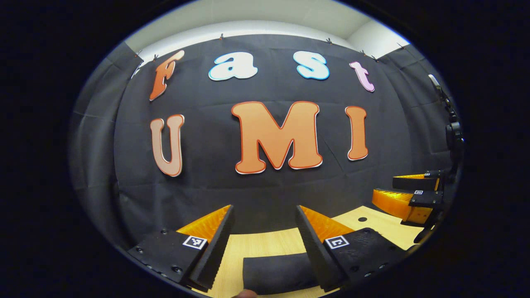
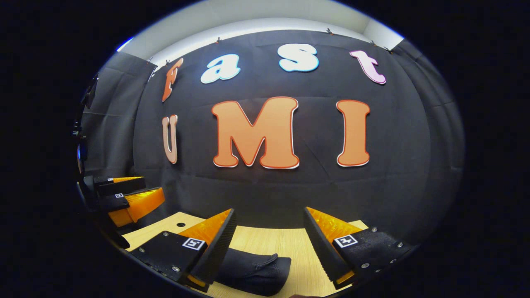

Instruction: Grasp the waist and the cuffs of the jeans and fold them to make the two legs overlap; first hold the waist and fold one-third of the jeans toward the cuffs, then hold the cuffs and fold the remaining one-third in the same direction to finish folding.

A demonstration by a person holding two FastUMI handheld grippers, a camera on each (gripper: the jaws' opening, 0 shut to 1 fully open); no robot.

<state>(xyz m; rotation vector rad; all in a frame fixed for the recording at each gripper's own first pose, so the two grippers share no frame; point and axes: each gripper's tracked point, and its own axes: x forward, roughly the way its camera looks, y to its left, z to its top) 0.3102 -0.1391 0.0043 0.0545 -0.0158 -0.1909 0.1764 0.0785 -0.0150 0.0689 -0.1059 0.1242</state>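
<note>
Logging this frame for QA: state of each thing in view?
jeans: dark bundle lying on the table, apparently folded, untouched
left gripper: jaws open, raised above the jeans, holding nothing
right gripper: jaws open, raised, holding nothing
table: light wood, bears the jeans

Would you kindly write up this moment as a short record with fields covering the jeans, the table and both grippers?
jeans: dark folded bundle lying on the table, below and ahead of both grippers
table: light wood top with a small round hole near its far edge
left gripper: open, raised above the jeans, touching nothing
right gripper: open, raised above the table, jeans below toward its left finger
backdrop: black cloth wall behind the table
fold state: jeans look compactly folded; layers cannot be counted
</note>
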